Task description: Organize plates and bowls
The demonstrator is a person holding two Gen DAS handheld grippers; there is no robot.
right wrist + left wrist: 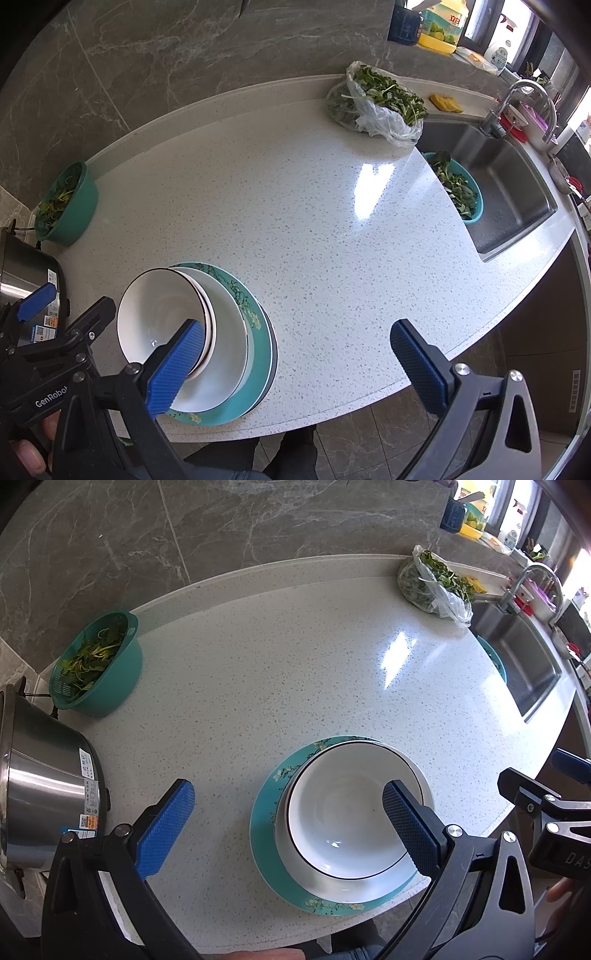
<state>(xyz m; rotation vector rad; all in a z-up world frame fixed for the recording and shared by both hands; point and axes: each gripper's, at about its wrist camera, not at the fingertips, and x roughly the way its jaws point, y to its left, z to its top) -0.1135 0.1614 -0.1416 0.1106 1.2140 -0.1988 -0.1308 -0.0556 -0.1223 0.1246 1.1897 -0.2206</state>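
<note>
A white bowl with a dark rim [343,812] [162,310] sits on a white plate [354,890] [225,350], which lies on a teal flowered plate [269,805] [255,321] near the counter's front edge. In the right wrist view a dark plate edge [272,354] shows under the teal one. My left gripper [288,819] is open and empty, its right finger over the bowl. My right gripper [295,354] is open and empty, its left finger over the bowl's right side. The right gripper's tip also shows in the left wrist view [532,779].
A teal colander of greens [98,664] [66,203] stands at the back left beside a steel cooker [40,794] [26,291]. A bag of greens [432,583] [376,103] lies at the back right. The sink [524,661] [509,184] holds a blue basket of greens [458,188].
</note>
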